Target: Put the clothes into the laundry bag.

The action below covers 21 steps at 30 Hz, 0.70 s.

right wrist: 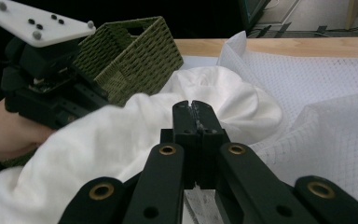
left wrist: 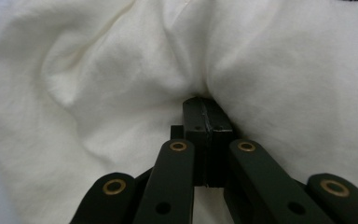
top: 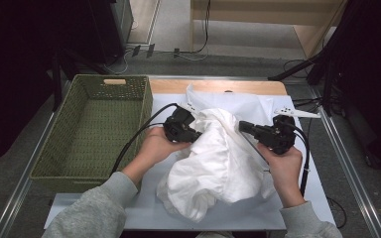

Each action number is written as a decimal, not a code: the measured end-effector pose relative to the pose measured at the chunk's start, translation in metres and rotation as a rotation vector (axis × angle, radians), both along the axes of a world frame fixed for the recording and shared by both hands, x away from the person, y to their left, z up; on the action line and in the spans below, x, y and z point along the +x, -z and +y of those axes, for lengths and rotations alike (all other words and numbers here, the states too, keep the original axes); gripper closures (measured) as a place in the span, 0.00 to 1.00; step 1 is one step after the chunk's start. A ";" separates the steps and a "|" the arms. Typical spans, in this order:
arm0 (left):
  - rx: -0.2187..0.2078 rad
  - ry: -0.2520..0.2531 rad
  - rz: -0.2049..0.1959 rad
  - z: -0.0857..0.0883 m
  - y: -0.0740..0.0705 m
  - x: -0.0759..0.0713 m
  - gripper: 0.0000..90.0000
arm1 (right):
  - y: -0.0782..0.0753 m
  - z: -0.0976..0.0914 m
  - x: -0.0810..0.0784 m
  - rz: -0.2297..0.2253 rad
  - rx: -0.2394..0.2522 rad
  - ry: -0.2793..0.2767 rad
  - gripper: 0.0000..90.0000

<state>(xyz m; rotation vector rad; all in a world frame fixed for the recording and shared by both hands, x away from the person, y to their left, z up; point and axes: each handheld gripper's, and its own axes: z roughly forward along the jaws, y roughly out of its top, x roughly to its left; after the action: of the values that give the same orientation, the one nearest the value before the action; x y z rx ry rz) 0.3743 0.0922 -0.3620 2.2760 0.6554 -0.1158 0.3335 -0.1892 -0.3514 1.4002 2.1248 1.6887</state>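
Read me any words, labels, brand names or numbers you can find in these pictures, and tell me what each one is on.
There is no readable text in these pictures.
White cloth: plain, no tag or print visible.
Green woven basket: no label.
Left gripper and right gripper: black, with brass rivets but no brand mark.
White plate on the left gripper: only dark dots and small knobs, no characters.

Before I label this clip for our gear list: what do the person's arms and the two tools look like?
Both sleeves are light grey. Each hand holds a black tool: the left tool trails a thick black cable, and the right tool trails one too. Each carries a white three-cornered plate with small dark dots. Up close, the jaws are flat black bars joined by brass-coloured rivets.
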 end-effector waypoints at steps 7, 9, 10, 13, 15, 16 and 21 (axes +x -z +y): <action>-0.036 0.041 -0.014 -0.023 0.007 -0.019 1.00 | 0.001 0.010 0.000 0.002 -0.010 -0.012 1.00; -0.047 0.032 -0.011 -0.027 0.009 -0.020 1.00 | 0.001 0.012 0.000 0.002 -0.011 -0.015 1.00; -0.049 0.026 -0.012 -0.029 0.010 -0.020 1.00 | 0.001 0.013 0.000 0.007 -0.009 -0.018 1.00; -0.033 0.033 -0.034 -0.040 0.011 -0.022 1.00 | 0.000 0.016 0.000 0.004 -0.009 -0.022 1.00; -0.025 0.050 -0.053 -0.051 0.012 -0.024 1.00 | -0.001 0.017 -0.001 0.007 0.000 -0.024 1.00; -0.023 0.052 -0.057 -0.058 0.012 -0.025 1.00 | -0.002 0.017 -0.001 0.002 0.005 -0.024 1.00; -0.042 0.029 -0.074 -0.075 0.015 -0.025 1.00 | -0.010 0.014 -0.008 -0.006 0.036 -0.025 1.00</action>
<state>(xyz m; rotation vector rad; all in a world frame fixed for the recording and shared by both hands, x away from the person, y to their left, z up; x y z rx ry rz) 0.3497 0.0177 -0.3767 2.2381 0.5766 -0.0586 0.3255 -0.1753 -0.3417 1.3814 2.1287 1.7461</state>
